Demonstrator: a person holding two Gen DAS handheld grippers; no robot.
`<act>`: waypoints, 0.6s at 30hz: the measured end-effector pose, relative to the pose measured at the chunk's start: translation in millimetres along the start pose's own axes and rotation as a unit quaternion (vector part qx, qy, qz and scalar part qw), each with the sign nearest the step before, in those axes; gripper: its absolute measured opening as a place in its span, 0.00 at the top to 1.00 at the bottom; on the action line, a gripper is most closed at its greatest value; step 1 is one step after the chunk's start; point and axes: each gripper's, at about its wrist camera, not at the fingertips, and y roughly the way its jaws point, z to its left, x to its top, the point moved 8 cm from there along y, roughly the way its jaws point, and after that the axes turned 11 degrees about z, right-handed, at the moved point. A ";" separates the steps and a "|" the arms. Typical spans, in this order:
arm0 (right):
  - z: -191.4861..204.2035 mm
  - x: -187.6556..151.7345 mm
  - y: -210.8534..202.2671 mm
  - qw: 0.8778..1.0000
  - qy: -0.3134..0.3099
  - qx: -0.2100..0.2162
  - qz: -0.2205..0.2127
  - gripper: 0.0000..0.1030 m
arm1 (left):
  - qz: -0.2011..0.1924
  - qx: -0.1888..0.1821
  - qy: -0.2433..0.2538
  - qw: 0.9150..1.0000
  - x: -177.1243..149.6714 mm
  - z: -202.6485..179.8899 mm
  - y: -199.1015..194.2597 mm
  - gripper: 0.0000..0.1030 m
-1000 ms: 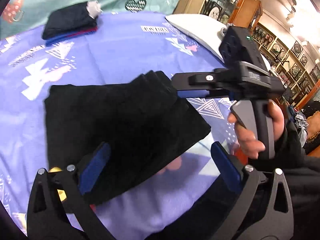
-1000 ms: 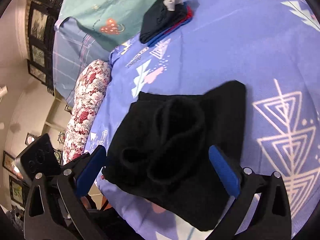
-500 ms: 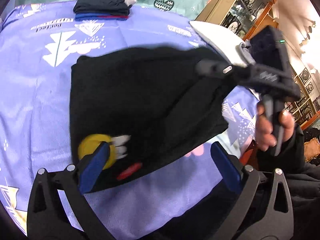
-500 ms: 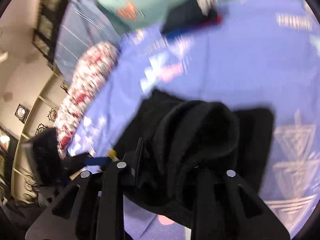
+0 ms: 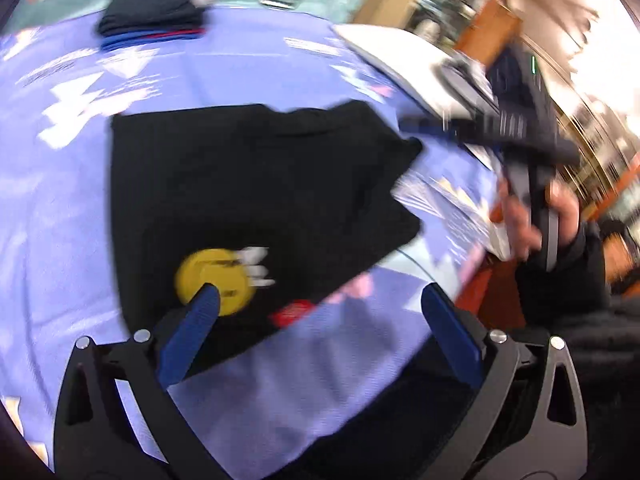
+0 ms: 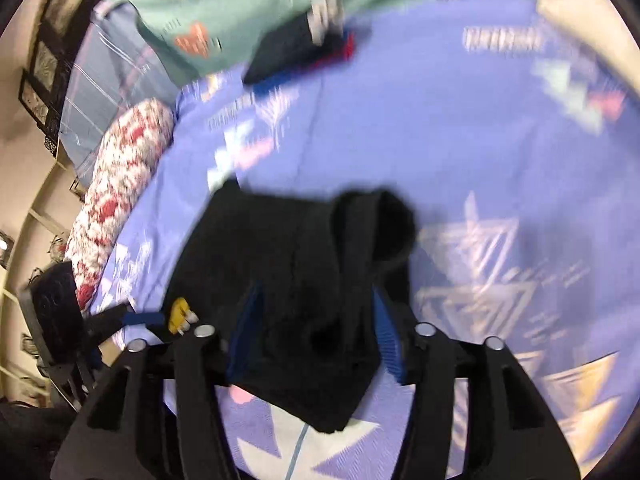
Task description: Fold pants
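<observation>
Black pants (image 5: 260, 184) lie folded on the purple bedsheet (image 5: 80, 200), a yellow round badge (image 5: 214, 280) and a red label (image 5: 294, 312) near their front edge. My left gripper (image 5: 320, 296) is open just above that edge, its left pad over the badge, nothing gripped. In the right wrist view, my right gripper (image 6: 318, 300) has its jaws opening, with a thick fold of the pants (image 6: 280, 248) loose between the blue pads. From the left wrist view, the right gripper (image 5: 424, 128) sits at the pants' right corner, blurred, held by a person's hand (image 5: 524, 220).
A stack of folded dark clothes (image 5: 152, 12) sits at the far edge of the sheet, also in the right wrist view (image 6: 296, 52). A white pillow (image 5: 400, 52) lies at the far right, a floral bolster (image 6: 120, 184) along the bed's left side. Shelves stand beyond the bed.
The right gripper closed on the pants' right fold, then widened again. The yellow badge and red label came into full view. Both views now look a little farther over the bed.
</observation>
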 end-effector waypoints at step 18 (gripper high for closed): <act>116.1 45.9 55.2 0.990 -0.116 0.025 0.075 0.22 | 0.019 0.026 -0.007 0.999 -22.4 20.4 10.1 0.02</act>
